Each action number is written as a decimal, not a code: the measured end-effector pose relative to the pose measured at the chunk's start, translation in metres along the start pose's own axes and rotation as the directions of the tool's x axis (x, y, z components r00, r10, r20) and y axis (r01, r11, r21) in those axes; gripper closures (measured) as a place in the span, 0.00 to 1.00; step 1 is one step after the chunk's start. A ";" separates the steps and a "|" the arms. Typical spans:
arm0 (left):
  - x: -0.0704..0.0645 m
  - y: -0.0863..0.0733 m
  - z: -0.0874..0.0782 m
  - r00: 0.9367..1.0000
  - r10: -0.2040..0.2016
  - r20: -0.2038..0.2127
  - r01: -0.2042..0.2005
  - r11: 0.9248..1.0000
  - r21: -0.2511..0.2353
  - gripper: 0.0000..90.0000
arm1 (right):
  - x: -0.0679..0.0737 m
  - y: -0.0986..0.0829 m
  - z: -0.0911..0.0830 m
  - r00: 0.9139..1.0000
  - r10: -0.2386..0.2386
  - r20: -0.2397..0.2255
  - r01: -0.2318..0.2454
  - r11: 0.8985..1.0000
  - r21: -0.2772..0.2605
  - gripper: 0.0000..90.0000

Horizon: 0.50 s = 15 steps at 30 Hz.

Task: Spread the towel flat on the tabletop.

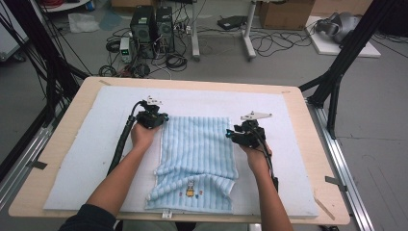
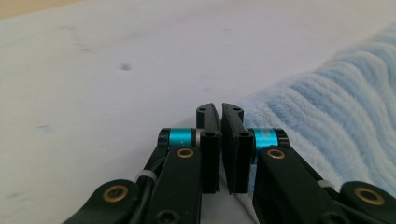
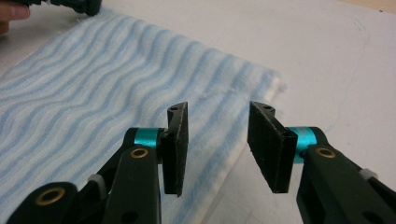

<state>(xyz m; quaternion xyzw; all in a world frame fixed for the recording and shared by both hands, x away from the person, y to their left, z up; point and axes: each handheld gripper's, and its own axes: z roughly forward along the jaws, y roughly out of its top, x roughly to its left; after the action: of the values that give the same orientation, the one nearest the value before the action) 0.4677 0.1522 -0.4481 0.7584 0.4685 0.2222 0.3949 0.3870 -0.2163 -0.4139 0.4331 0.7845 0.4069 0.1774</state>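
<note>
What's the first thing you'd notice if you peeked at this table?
A fluffy light-blue striped towel lies in the middle of the white padded mat, its near end rumpled, with a small cartoon patch. A person's hands hold black grippers at its two sides: the left gripper with jaws nearly together at the towel's edge, the right gripper with jaws wide apart.

No readable text, labels, brands or numbers anywhere. Closest thing: a small coloured embroidered motif [image 1: 191, 188] on the folded near part of the light blue striped fluffy towel [image 1: 197, 144], too small to make out, can't tell if it has letters. The black boxes on the floor behind the table [image 1: 150, 25] show no legible markings.
</note>
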 end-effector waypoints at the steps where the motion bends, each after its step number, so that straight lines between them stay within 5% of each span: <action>1: 0.004 0.000 0.000 0.999 -0.034 -0.005 0.034 0.999 -0.023 0.95 | 0.000 0.001 0.001 1.000 -0.001 0.005 0.001 1.000 -0.004 0.64; 5: 0.011 0.001 0.000 0.996 -0.081 0.043 0.084 0.994 -0.066 0.90 | -0.004 0.008 0.012 0.999 0.001 0.032 -0.001 1.000 0.009 0.65; 7: 0.012 0.000 0.002 0.994 -0.102 0.049 0.104 0.993 -0.054 0.69 | -0.008 0.010 0.019 0.999 0.007 0.050 -0.006 1.000 -0.012 0.65; 10: 0.014 0.000 0.003 0.992 -0.113 0.056 0.116 0.993 -0.037 0.59 | -0.019 0.014 0.033 0.996 0.028 0.084 -0.030 0.999 0.016 0.61; 15: 0.011 0.000 0.005 0.994 -0.065 0.085 0.065 0.998 0.003 0.70 | -0.035 0.030 0.052 0.990 0.067 0.126 -0.072 0.997 0.038 0.60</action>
<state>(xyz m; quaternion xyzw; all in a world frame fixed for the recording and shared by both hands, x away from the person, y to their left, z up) 0.4764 0.1603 -0.4517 0.7516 0.4756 0.1769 0.4215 0.4553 -0.2114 -0.4246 0.4884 0.7647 0.3684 0.2026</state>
